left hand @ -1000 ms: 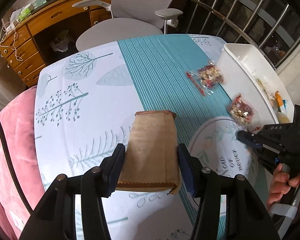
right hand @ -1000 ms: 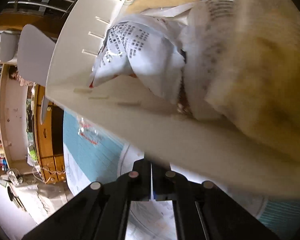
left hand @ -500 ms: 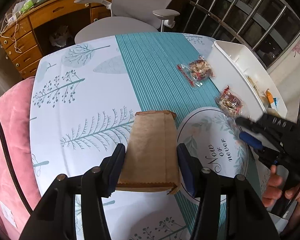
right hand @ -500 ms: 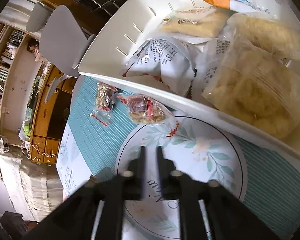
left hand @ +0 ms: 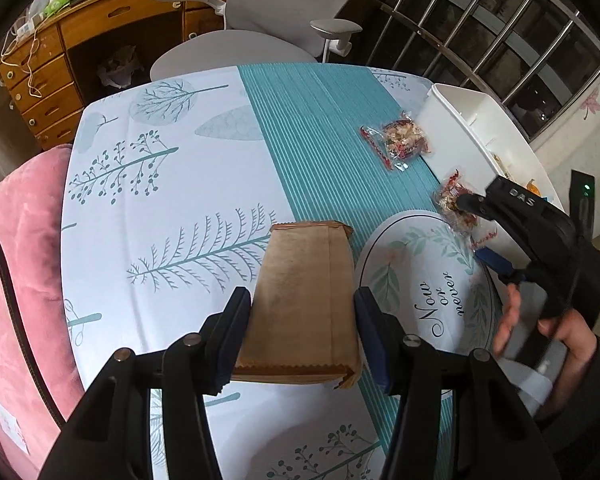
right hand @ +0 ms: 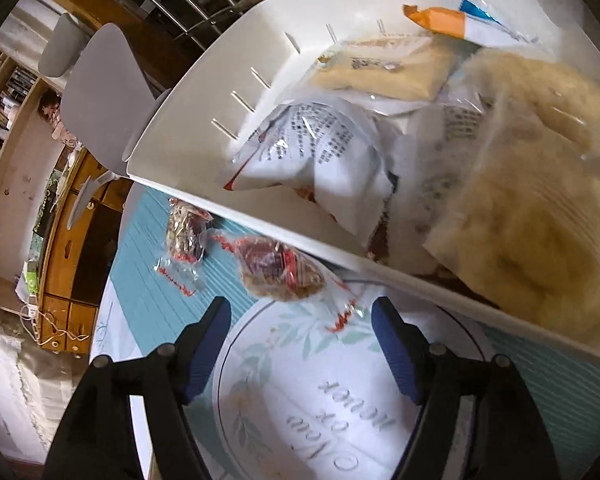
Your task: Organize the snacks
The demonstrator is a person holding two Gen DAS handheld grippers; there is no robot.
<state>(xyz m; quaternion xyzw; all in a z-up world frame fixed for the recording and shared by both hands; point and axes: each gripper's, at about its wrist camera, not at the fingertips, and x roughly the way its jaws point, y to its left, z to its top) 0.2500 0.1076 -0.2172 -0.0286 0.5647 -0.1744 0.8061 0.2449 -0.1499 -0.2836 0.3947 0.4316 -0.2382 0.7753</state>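
A brown paper bag (left hand: 306, 264) is clamped at its lower end between the blue pads of my left gripper (left hand: 302, 308), above the tree-print tablecloth. My right gripper (right hand: 302, 312) hangs over the round "Now or never" print (right hand: 340, 380); its jaws are opening and nothing is between them. Just ahead of its fingertips lies a clear red-trimmed snack packet (right hand: 280, 268) against the wall of the white bin (right hand: 204, 196). A second such packet (right hand: 184, 236) lies further along on the teal stripe. Several snack bags fill the bin. In the left wrist view the right gripper (left hand: 476, 230) reaches toward the near packet (left hand: 454, 204).
A grey office chair (left hand: 260, 0) and a wooden desk (left hand: 60, 60) stand beyond the table's far edge. A pink cushion (left hand: 12, 280) lies at the left. Metal window bars (left hand: 500, 20) run behind the bin (left hand: 452, 128). A person's hand (left hand: 560, 332) holds the right gripper.
My right gripper has drawn back out of the bin to above the round print and gone from shut to wide apart. The left gripper drifted slightly, still holding the bag.
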